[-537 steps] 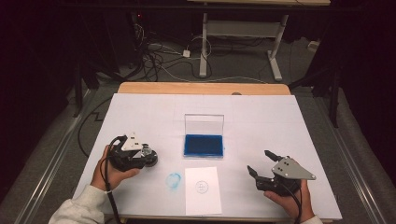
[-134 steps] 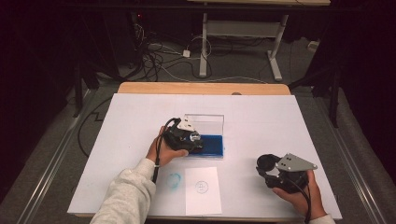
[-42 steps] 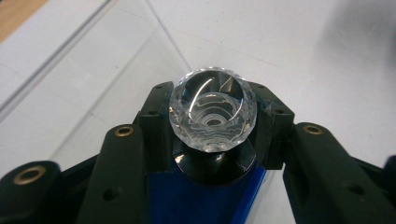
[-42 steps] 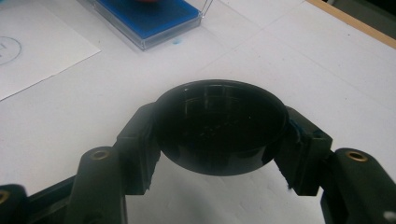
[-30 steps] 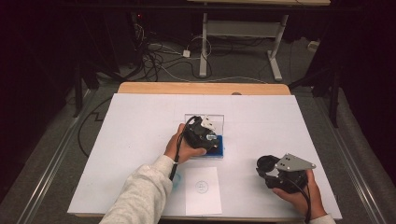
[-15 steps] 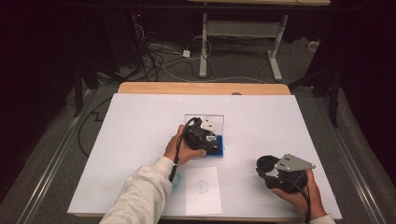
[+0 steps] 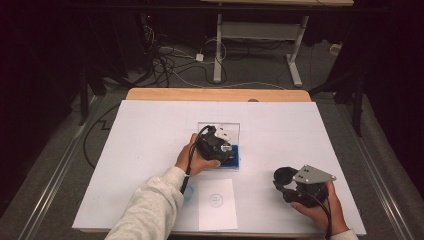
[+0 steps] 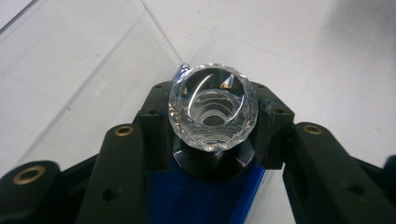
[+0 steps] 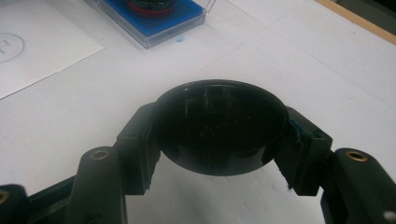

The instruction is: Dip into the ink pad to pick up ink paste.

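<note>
High view: left gripper [image 7: 226, 148] sits over the blue ink pad [image 7: 235, 159] at mid-table, w/ the pad's clear lid [image 7: 218, 127] standing open just behind it. Right gripper [image 7: 286, 176] is well apart, near the table's front right edge, resting low by the white tabletop [image 7: 150, 135]. A white paper sheet [image 7: 217, 204] w/ a round printed mark lies betw. the two hands, near the front edge. A faint blue smudge shows just left of the sheet, partly hidden by the person's sleeve [image 7: 150, 210].

Left gripper view: jaws clamped on a stamp w/ a clear faceted handle [image 8: 213, 113]; its dark base is down on the blue pad [image 8: 187, 200]. Clear lid [image 8: 84, 74] rises on the left, close to the handle.

Right gripper view: jaws closed around a round black cap [image 9: 219, 126], hollow side up, held just above the tabletop. Beyond it the pad case [image 9: 154, 23] and a corner of the sheet [image 9: 42, 51]; nothing lies betw. cap and case.
</note>
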The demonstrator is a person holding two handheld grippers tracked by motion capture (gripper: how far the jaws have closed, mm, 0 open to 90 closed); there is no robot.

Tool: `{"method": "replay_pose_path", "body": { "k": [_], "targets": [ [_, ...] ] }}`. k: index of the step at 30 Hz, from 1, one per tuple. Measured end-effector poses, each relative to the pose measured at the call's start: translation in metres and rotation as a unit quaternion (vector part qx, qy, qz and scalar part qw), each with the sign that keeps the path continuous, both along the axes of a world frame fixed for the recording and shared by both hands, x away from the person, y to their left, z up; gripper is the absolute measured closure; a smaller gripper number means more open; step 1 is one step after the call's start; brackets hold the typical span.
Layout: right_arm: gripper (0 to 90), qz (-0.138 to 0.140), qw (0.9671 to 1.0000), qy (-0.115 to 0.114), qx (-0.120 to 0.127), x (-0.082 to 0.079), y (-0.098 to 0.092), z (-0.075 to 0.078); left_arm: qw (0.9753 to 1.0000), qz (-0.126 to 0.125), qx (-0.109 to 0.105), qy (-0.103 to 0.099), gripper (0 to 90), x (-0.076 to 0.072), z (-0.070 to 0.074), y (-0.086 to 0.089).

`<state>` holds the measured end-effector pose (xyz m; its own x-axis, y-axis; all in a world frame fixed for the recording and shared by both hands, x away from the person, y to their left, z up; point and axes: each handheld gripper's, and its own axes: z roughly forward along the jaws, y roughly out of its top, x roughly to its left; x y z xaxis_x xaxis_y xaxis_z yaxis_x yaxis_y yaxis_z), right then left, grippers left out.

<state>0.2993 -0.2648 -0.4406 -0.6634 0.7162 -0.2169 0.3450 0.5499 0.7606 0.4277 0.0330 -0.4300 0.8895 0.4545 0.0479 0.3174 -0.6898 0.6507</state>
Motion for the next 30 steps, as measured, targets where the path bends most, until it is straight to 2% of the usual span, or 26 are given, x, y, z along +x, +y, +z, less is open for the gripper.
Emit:
{"method": "replay_pose_path", "body": {
  "k": [24, 30],
  "targets": [
    [38.4, 0.001, 1.0000, -0.001, -0.001, -0.0002, -0.0002, 0.0005, 1.0000, 0.001, 0.000, 0.007, 54.5, 0.0004, 0.0000, 0.0001],
    [38.4, 0.001, 1.0000, -0.002, -0.002, -0.0004, 0.0000, 0.0007, 1.0000, 0.005, 0.001, 0.003, 54.5, -0.0013, -0.0006, -0.0005]
  ]
}}
